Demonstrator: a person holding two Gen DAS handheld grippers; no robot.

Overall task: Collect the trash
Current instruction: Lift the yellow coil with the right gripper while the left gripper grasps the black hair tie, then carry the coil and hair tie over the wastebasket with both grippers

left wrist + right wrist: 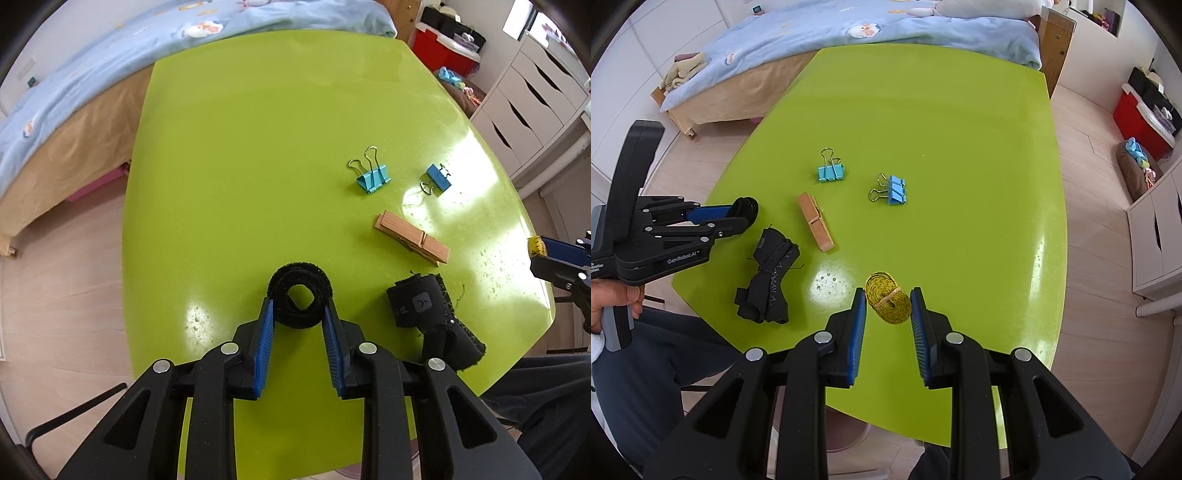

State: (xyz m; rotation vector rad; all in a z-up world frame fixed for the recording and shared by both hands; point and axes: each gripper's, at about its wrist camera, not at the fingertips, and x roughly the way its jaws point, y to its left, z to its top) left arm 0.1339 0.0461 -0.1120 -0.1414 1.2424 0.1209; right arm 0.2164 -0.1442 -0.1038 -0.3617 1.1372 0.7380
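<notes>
gripping black velcro roll [300, 297] in left gripper [300, 306] | right gripper [888, 301] clasps yellow tape coil [888, 302] | contact unclear

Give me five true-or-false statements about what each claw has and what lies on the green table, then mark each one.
1. The left claw grips a black roll. True.
2. The right claw holds a wooden peg. False: it has a yellow tape coil between its fingers; the peg lies on the table.
3. Two blue clips lie on the table. True: one clip and another, apart.
4. The black cloth lies on top of the peg. False: it lies beside the peg, apart from it.
5. The table is red. False: it is green.
</notes>
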